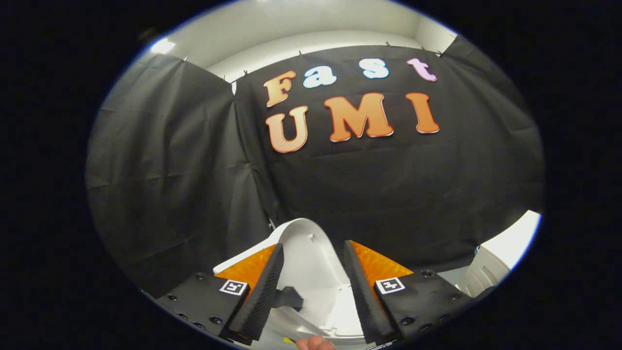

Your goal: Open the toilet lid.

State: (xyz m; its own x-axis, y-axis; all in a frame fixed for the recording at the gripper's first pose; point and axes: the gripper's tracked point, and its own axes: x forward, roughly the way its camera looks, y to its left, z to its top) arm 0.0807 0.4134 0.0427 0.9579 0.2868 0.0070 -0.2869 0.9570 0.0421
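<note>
The white toilet lid [306, 262] stands raised and tilted back, its underside with a small bumper facing me. It rises between and just beyond the tips of my gripper [313, 246]. The fingers stand apart on either side of it, open, and I cannot see either one pressing on it. Below the lid, between the fingers, lies the white seat and rim of the toilet [342, 311]. A small dark piece [287, 297] sticks out from the left finger toward the lid's lower part.
A person's fingertip [316, 343] shows right under the gripper. A white ribbed body [495, 265], perhaps the tank or a cabinet, stands to the right beyond the right finger. Black cloth walls close the booth behind and to the left of the toilet.
</note>
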